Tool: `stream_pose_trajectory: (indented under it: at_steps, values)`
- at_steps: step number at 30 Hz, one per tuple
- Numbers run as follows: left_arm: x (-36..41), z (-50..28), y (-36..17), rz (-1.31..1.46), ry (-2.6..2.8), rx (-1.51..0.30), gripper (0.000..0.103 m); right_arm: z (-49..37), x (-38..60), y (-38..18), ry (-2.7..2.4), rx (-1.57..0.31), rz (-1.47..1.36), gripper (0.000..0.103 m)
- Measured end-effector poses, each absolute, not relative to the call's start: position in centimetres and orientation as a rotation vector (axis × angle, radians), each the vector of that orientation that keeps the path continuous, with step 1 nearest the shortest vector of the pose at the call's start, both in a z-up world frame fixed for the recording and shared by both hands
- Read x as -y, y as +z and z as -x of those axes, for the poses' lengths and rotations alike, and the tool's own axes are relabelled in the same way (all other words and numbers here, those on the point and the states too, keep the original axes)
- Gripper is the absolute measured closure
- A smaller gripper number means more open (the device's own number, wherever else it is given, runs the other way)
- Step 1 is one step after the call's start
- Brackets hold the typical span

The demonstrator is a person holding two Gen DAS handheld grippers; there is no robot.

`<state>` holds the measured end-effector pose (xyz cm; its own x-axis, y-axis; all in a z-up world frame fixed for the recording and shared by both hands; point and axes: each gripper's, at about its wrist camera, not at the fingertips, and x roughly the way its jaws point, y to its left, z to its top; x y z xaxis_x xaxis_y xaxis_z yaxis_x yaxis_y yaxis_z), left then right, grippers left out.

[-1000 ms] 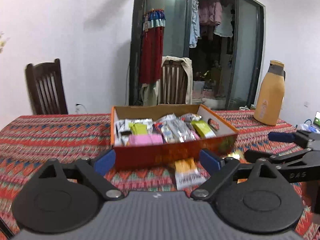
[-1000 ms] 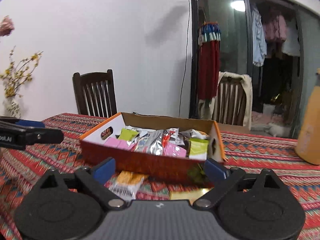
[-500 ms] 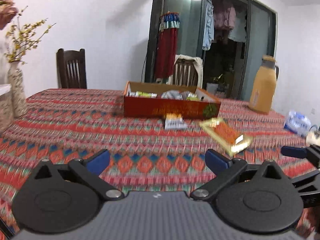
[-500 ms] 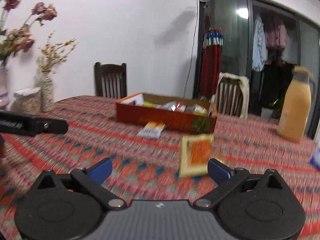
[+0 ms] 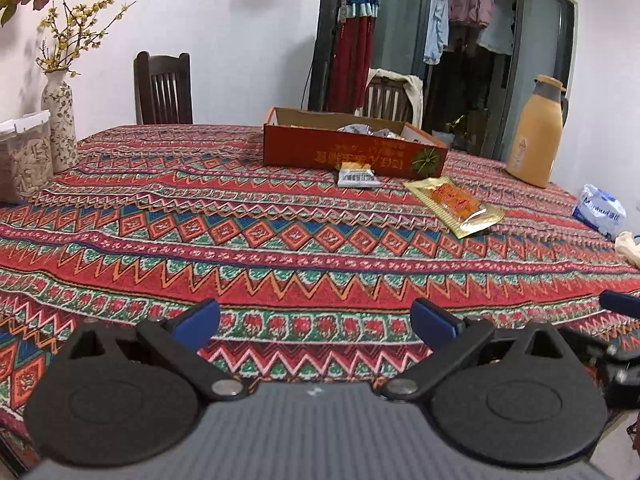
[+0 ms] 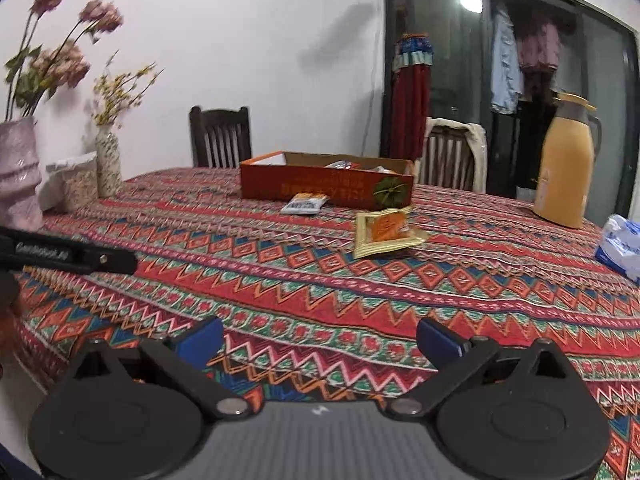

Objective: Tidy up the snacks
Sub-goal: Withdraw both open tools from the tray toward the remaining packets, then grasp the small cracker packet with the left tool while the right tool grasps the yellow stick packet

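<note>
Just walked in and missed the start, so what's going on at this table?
A person is sorting snacks with a hand-held gripper in each hand. Right now neither holds anything: the left gripper and the right gripper are both open and empty, near the table's front edge. The orange box across the table already has packets in it. Two snacks lie on the cloth in front of it, not yet boxed: a small white-and-orange packet and a gold packet.

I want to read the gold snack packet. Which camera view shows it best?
The left wrist view: the gold snack packet lies flat and sharp there. In the right wrist view it looks smaller and blurred.
</note>
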<state>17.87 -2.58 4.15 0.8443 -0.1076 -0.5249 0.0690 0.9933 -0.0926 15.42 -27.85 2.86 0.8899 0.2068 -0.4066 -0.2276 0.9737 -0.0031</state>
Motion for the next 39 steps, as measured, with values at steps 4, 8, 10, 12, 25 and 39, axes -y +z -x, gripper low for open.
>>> stream_pose_trajectory:
  at_steps: [4,8,10,12,25,39]
  values:
    - [2.2,-18.2,3.9,0.075,-0.081,-0.578,0.000,-16.0,28.5,2.8,0.188,-0.435,0.001,0.000]
    - [2.3,-18.9,4.0,0.063,-0.087,-0.578,0.000,-17.2,28.9,2.7,0.182,-0.445,-0.014,0.000]
    - [2.5,-19.6,4.1,0.052,-0.091,-0.578,0.000,-17.9,29.0,2.8,0.182,-0.447,-0.010,0.000]
    - [2.8,-20.6,4.1,0.044,-0.100,-0.582,0.000,-19.1,29.1,3.0,0.186,-0.462,-0.004,0.000]
    - [3.6,-30.1,5.0,0.054,-0.144,-0.574,0.000,-32.5,28.9,4.6,0.169,-0.503,0.075,0.011]
    - [8.9,-47.8,3.5,0.012,-0.272,-0.679,0.029,-47.8,29.2,2.3,0.180,-0.657,0.150,0.055]
